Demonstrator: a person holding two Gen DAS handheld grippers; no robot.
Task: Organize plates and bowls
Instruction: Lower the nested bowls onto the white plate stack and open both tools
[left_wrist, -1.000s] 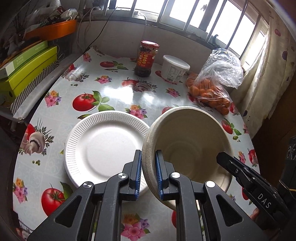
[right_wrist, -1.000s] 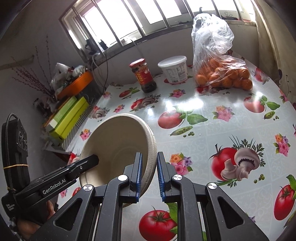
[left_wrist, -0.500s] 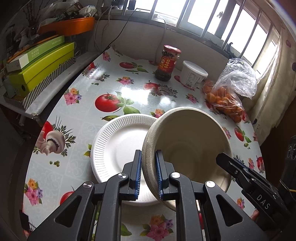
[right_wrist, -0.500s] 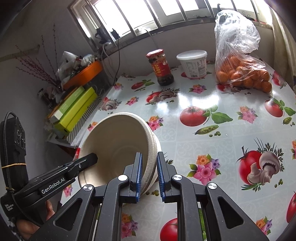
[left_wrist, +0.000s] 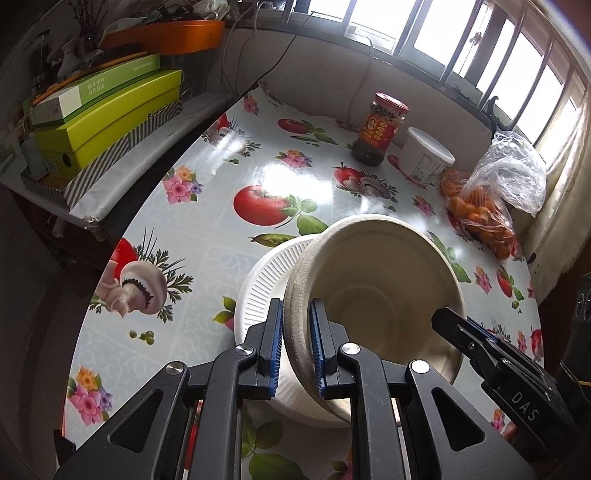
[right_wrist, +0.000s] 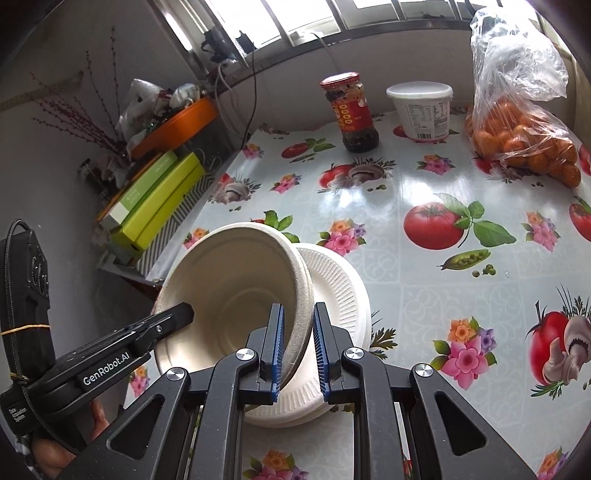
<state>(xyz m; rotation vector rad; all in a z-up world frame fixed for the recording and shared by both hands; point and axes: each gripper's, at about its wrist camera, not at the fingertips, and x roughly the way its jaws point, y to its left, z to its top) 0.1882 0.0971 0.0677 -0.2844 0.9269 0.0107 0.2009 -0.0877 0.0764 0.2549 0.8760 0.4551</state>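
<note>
Bowl (left_wrist: 380, 295) has drifted over the plate (left_wrist: 258, 295) in the last second; before, the two sat side by side with most of the plate showing. Left gripper (left_wrist: 297, 345) has its jaws clamped on the left rim, right gripper (right_wrist: 298, 350) on the right rim. Bowl's tilted, off the counter (left_wrist: 229, 177). I'd guess it gets set onto the plate next.

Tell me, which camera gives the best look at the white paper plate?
The right wrist view: the paper plate shows more of its ribbed rim and surface beside the bowl. In the left wrist view the bowl hides most of the plate.
</note>
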